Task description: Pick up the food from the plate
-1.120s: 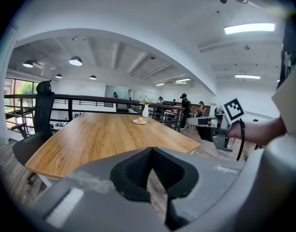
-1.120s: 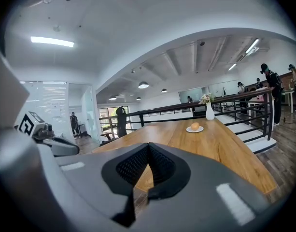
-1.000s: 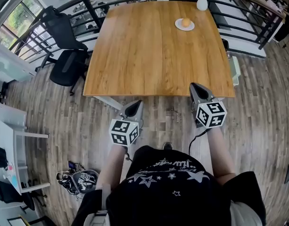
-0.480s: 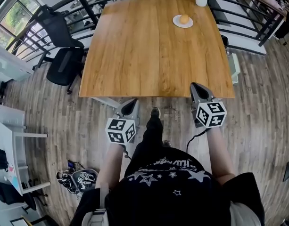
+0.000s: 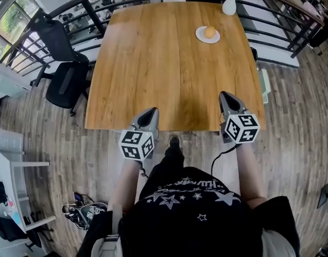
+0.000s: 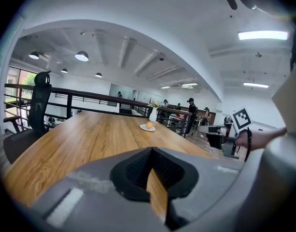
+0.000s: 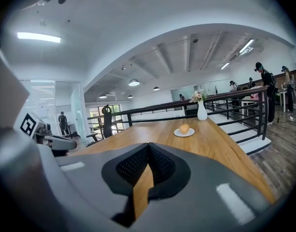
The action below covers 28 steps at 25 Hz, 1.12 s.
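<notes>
A round orange piece of food (image 5: 209,32) lies on a small white plate (image 5: 200,37) at the far right of the wooden table (image 5: 153,63). Both gripper views show the food (image 6: 148,125) (image 7: 184,128) on its plate (image 7: 178,134) far ahead. My left gripper (image 5: 151,113) hovers over the table's near edge, shut and empty. My right gripper (image 5: 226,97) is just over the near right edge, also shut with nothing in it. In their own views the left gripper (image 6: 150,150) and right gripper (image 7: 148,146) show jaws meeting at the tips.
A white vase of flowers (image 5: 230,3) stands just behind the plate. Black office chairs (image 5: 63,82) sit left of the table. A black railing (image 5: 271,15) runs along the far and right sides. People stand in the distance (image 7: 263,76).
The person has stepped toward the table. Both grippers have moved forward from over the floor to over the table's near edge. Both stay shut.
</notes>
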### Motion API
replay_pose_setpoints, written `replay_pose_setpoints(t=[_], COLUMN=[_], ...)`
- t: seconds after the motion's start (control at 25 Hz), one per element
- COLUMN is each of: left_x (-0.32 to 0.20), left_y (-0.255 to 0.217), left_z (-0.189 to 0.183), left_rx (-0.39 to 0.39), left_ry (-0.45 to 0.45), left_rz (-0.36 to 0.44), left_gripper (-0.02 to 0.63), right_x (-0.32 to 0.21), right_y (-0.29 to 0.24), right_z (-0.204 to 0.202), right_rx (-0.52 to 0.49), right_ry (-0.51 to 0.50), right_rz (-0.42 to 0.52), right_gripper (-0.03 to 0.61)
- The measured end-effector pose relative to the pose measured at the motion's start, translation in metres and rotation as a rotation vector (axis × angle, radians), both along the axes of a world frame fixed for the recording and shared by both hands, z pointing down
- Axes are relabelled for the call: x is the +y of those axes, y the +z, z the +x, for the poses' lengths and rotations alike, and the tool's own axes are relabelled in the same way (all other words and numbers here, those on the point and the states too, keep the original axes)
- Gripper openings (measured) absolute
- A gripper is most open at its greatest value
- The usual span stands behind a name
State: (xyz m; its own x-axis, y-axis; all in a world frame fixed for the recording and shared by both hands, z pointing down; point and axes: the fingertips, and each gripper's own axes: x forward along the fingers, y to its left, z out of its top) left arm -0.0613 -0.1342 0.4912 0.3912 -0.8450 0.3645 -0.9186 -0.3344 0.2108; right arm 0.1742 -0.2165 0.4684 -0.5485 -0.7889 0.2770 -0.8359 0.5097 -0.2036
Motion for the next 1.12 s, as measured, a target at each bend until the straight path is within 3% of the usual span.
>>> replay_pose_setpoints(t=[0.68, 1.12], left_x=[-0.179, -0.267], left_y=[-0.054, -0.038], left_z=[-0.055, -0.044], left_rx=[0.009, 0.003], left_ry=[0.054, 0.113], left_rz=[0.107, 0.071], left_gripper=[0.002, 0.002], right_x=[-0.172, -0.254], right_y=[-0.056, -0.026], right_z=[0.005, 0.003], right_rx=[-0.034, 0.002], right_ry=[0.121, 0.191], right_rz=[-0.001, -0.068], right_gripper=[0.003, 0.003])
